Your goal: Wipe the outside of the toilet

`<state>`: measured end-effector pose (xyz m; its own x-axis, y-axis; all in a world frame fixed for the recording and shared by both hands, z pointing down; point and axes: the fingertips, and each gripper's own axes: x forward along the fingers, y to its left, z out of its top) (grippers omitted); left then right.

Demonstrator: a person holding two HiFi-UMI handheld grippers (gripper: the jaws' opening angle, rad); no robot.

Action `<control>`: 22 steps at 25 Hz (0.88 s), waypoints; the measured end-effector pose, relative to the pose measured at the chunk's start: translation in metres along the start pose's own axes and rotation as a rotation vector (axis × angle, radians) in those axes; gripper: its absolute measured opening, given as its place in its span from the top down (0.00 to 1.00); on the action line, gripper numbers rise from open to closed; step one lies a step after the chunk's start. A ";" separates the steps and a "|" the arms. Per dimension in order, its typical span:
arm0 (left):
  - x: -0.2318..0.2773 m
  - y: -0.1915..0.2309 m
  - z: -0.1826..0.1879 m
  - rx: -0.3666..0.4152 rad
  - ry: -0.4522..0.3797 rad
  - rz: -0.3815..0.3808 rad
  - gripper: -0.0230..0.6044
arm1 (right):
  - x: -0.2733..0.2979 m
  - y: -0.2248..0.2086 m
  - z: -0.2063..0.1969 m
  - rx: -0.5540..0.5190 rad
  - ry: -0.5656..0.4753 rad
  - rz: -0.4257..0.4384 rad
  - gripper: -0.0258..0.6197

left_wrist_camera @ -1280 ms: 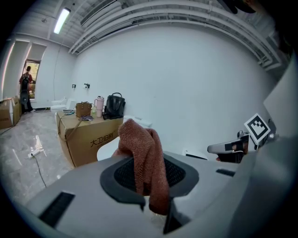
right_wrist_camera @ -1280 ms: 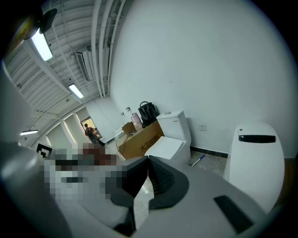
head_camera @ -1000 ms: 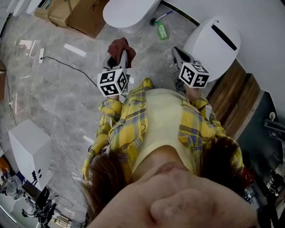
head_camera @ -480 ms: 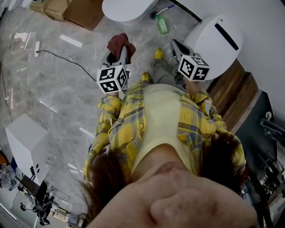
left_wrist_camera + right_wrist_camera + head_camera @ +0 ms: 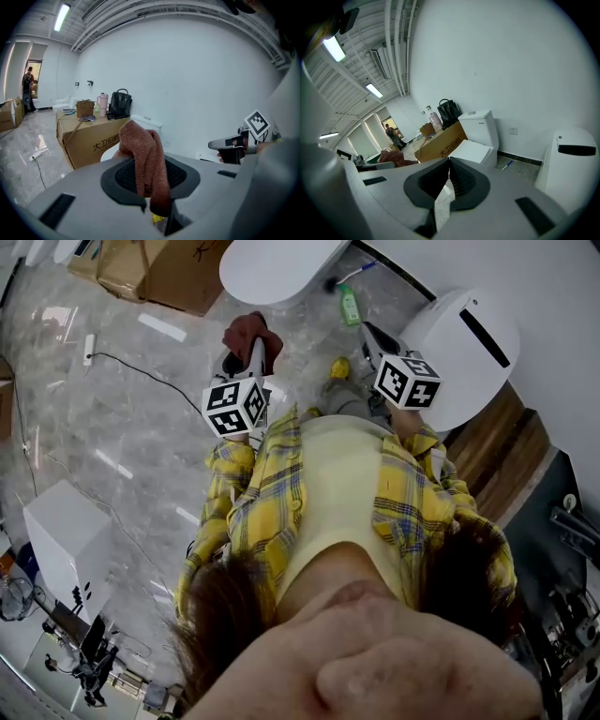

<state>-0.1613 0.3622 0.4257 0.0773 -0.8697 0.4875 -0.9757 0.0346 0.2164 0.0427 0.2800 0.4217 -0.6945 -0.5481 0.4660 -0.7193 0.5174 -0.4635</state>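
Observation:
A white toilet (image 5: 277, 268) stands on the floor at the top of the head view, its tank (image 5: 478, 123) against the wall. My left gripper (image 5: 253, 345) is shut on a reddish-brown cloth (image 5: 248, 332), held in the air short of the bowl. In the left gripper view the cloth (image 5: 140, 145) drapes over the jaws, with the toilet (image 5: 146, 123) behind. My right gripper (image 5: 371, 336) hangs beside a white bin (image 5: 464, 348); its jaws meet at the tips with nothing held (image 5: 449, 171).
Cardboard boxes (image 5: 159, 273) sit left of the toilet. A green bottle (image 5: 350, 306) and a brush lie between toilet and bin. A white box (image 5: 66, 540) and a cable (image 5: 141, 376) lie on the marble floor at left. Wooden boards (image 5: 506, 456) lean at right.
Both grippers have moved slightly forward toward the toilet as the person steps ahead; a yellow shoe now shows. The cloth stays clamped in the left gripper.

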 end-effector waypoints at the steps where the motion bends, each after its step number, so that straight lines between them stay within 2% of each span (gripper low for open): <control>1: 0.008 -0.003 0.005 0.003 0.000 -0.001 0.81 | 0.004 -0.006 0.006 0.004 -0.002 0.000 0.92; 11: 0.090 -0.031 0.051 0.014 0.016 -0.018 0.81 | 0.032 -0.067 0.062 0.016 -0.003 -0.012 0.92; 22: 0.165 -0.055 0.082 0.053 0.045 -0.044 0.81 | 0.060 -0.121 0.092 0.051 -0.001 -0.022 0.92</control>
<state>-0.1113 0.1768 0.4251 0.1288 -0.8465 0.5166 -0.9805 -0.0307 0.1942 0.0898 0.1242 0.4364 -0.6786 -0.5596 0.4758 -0.7328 0.4710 -0.4912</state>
